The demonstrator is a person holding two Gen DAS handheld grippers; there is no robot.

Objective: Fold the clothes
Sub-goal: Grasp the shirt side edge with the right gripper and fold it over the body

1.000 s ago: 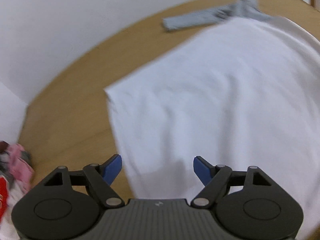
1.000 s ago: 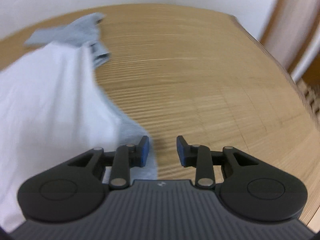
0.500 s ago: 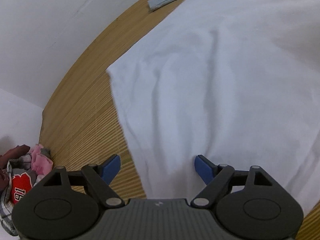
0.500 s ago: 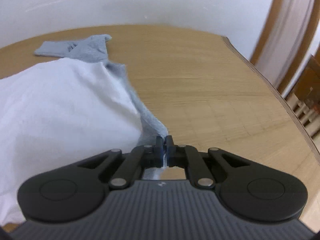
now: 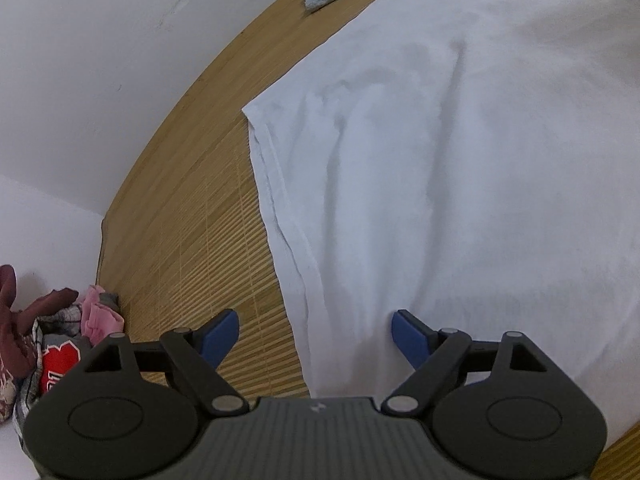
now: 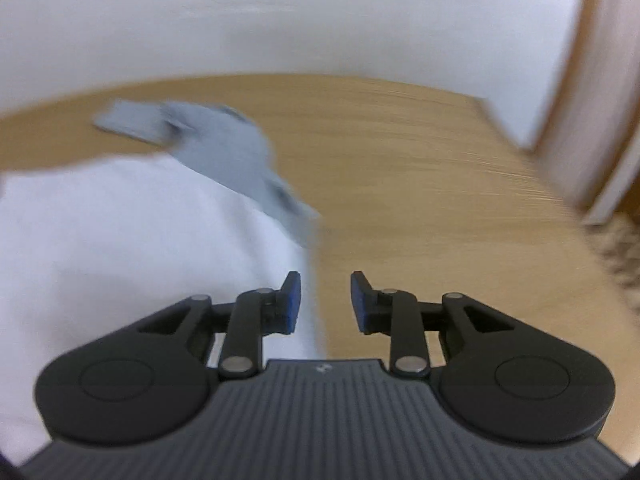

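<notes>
Shirt [image 5: 460, 184] lies on table [image 5: 192, 216]; left gripper [image 5: 316, 332] stands wide over its edge, holding nothing; right gripper [image 6: 325, 300] is opening, with nothing between the jaws.

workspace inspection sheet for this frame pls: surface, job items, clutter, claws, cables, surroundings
Surface: wooden table with a fine slatted grain, bare on its right side.
Job's things: white garment spread flat, its hemmed edge running toward the left claw; grey garment lying at the far edge, partly under the white one.
Clutter: pile of clothes in red, pink and maroon off the table's left end.
Grippers: left claw wide open over the white garment's edge, nothing gripped. Right claw opening, nothing between its pads; the white garment's edge lies just below its left pad. That view is blurred.
Cables: nothing seen.
Surroundings: white wall behind; wooden frame at right.
</notes>
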